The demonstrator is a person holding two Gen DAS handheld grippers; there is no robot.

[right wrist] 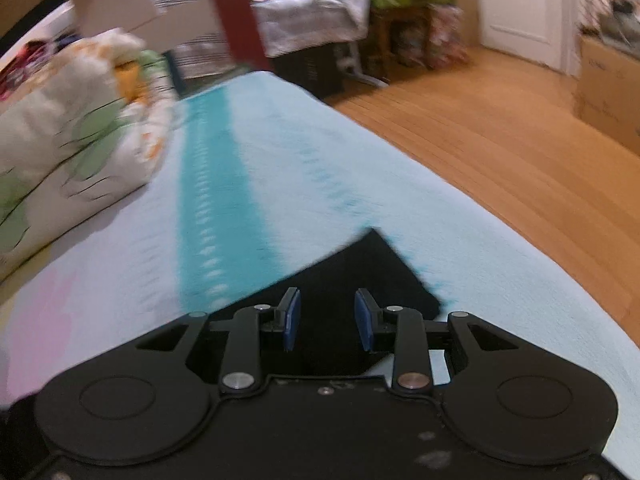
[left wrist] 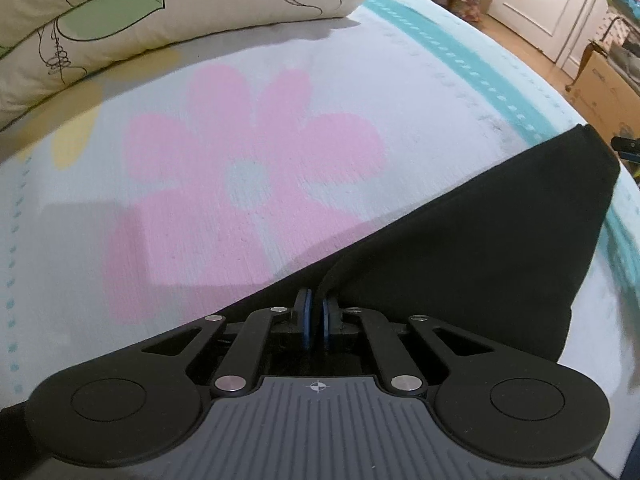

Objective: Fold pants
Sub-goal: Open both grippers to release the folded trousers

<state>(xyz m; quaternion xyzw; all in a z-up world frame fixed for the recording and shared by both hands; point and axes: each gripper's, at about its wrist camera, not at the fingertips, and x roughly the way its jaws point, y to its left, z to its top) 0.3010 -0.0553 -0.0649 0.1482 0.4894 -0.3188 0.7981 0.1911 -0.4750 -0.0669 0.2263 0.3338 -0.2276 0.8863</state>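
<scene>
The left tool (left wrist: 316,320) pinches a fold of the black pants (left wrist: 480,232) on the bed (left wrist: 248,184); the right tool (right wrist: 327,320) stands half-open above them, gripping nothing.

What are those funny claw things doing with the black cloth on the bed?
A person is folding black fabric pants on a bed with a pale flower-print bedspread, using two handheld grippers. The left gripper is shut on an edge of the pants. The right gripper is open above another part of the pants, with nothing pinched. A rolled cream leaf-print quilt lies at the far side.
</scene>
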